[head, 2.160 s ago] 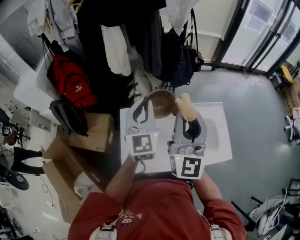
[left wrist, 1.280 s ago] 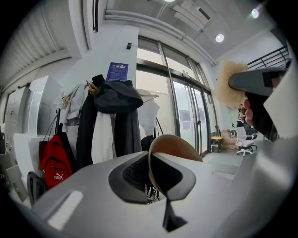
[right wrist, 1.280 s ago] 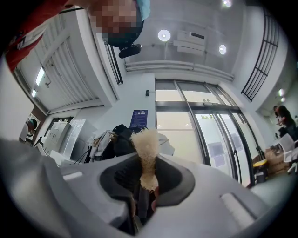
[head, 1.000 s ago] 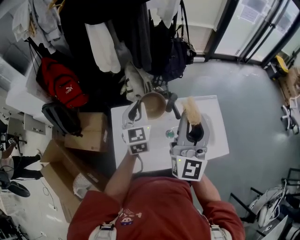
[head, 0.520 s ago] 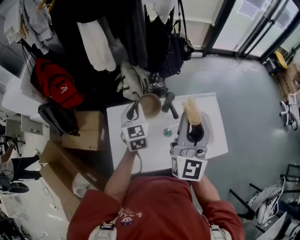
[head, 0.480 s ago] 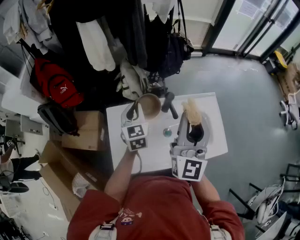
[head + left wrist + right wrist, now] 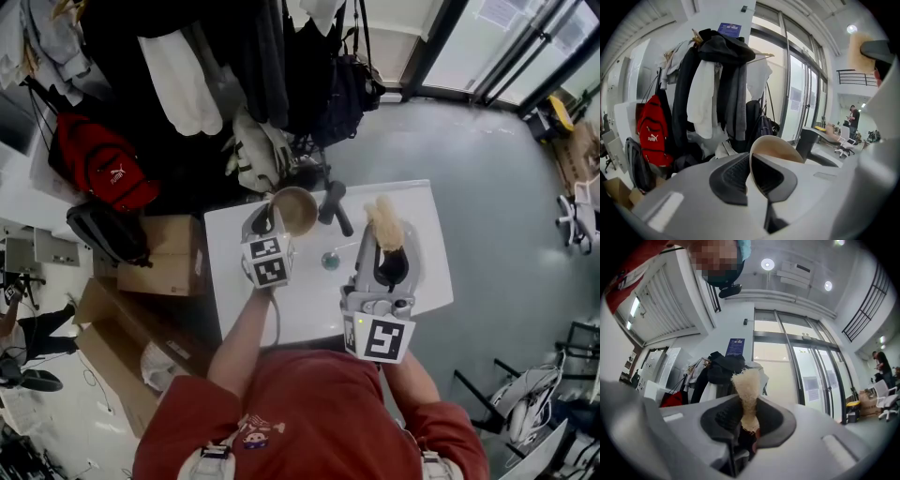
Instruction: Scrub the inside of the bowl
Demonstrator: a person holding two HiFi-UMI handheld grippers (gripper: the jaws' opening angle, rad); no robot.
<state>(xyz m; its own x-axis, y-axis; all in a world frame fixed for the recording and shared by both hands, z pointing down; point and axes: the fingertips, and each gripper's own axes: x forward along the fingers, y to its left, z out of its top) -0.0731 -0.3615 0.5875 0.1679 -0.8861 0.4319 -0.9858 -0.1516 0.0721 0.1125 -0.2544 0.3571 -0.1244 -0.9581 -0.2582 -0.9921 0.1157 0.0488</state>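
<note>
A tan bowl (image 7: 294, 208) is tilted over the far left part of the white table (image 7: 309, 300). My left gripper (image 7: 272, 219) is shut on its rim. In the left gripper view the bowl's (image 7: 772, 148) thin wall stands pinched between the two dark pads, near my left gripper's (image 7: 750, 174) tips. My right gripper (image 7: 382, 246) hovers to the right, shut on a pale fibrous scrub pad (image 7: 384, 219) that sticks out past the jaws. The scrub pad (image 7: 747, 394) rises upright between the right gripper's (image 7: 746, 422) pads. Pad and bowl are apart.
A black handled tool (image 7: 332, 204) lies on the table just right of the bowl, and a small teal round thing (image 7: 329, 261) sits mid-table. Beyond the far edge hang coats, a red backpack (image 7: 98, 157) and dark bags. Cardboard boxes (image 7: 155, 258) stand left of the table.
About two seconds ago the scrub pad sat against the bowl's rim; the two have since parted. The left gripper has carried the bowl a little farther left. Both grips are unchanged.
</note>
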